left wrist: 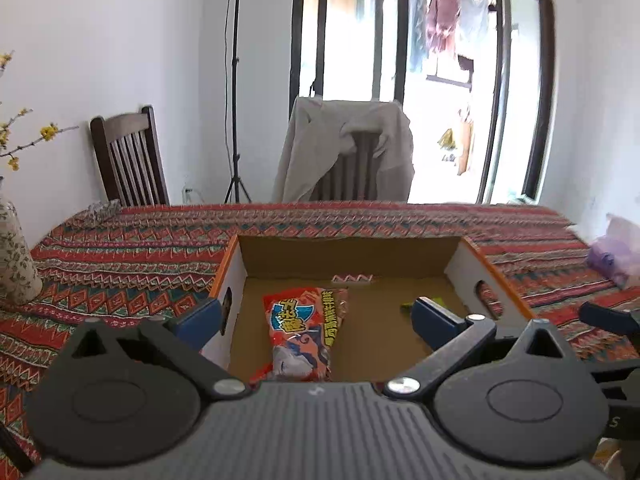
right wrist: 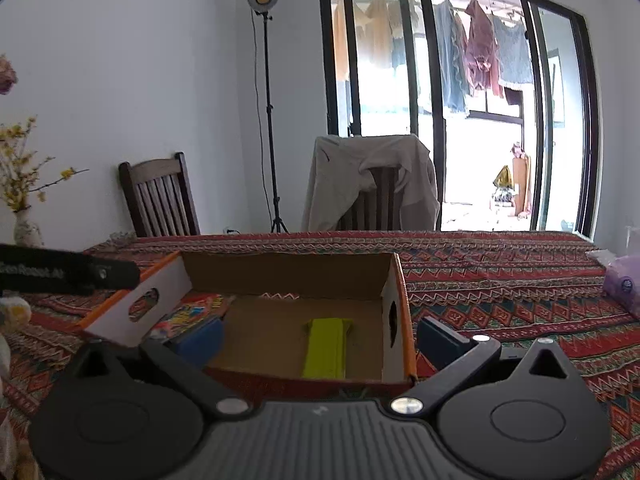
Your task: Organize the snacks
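- The left hand-held gripper (left wrist: 318,318) is hanging over the near edge of the box (left wrist: 348,254), jaws spread as wide as they go and gripping nothing.
- Its left blue pad (left wrist: 199,322) is sitting outside the box's left wall, while the right pad (left wrist: 434,320) is hovering over the box floor.
- The red snack bag (left wrist: 304,332) is lying flat on the left half of the box floor, between those jaws in the left view but not touched by them.
- The right hand-held gripper (right wrist: 320,338) is gaping wide too, with nothing in its grasp.
- Its left pad (right wrist: 200,342) is showing in front of the box's near left part, and its right pad (right wrist: 438,342) is standing just outside the orange-edged right wall.
- The green snack (right wrist: 325,348) is lying lengthwise on the right half of the box floor, apart from both pads.
- The red bag is peeking in at the left of the right view, well apart from the green snack.
- The box is sitting open on the patterned tabletop (right wrist: 500,292).
- A purple pack (right wrist: 622,286) is resting near the right edge of the tabletop.
- A flowered vase (left wrist: 14,256) is standing at the left.
- Beyond the tabletop, a bare chair (left wrist: 128,156) and a chair draped with a jacket (left wrist: 344,148) are facing us.
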Demonstrator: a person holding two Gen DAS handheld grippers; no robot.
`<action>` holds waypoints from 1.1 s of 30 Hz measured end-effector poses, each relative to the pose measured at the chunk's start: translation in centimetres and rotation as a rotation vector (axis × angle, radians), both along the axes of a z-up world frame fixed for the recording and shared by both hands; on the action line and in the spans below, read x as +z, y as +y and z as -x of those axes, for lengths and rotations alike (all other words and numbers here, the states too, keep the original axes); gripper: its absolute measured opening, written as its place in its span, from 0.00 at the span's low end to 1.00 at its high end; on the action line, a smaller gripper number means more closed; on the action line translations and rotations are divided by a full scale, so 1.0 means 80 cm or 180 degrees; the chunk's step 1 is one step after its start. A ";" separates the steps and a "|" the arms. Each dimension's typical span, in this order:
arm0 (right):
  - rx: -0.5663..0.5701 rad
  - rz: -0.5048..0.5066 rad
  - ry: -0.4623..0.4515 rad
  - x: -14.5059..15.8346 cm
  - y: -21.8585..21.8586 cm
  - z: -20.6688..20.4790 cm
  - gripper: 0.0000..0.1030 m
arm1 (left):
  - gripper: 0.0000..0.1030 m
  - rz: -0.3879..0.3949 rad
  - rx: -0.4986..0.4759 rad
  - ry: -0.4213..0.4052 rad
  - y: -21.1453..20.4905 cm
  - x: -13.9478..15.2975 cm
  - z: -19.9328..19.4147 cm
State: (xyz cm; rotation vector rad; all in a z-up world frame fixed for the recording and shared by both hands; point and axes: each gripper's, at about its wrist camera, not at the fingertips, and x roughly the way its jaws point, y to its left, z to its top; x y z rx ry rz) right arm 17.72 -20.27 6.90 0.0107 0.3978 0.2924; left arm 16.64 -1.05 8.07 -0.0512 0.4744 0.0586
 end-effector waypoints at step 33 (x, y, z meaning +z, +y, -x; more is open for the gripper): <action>0.0135 -0.0073 0.0250 -0.064 -0.031 0.145 1.00 | 1.00 0.0033 -0.0056 -0.0360 0.003 -0.090 0.197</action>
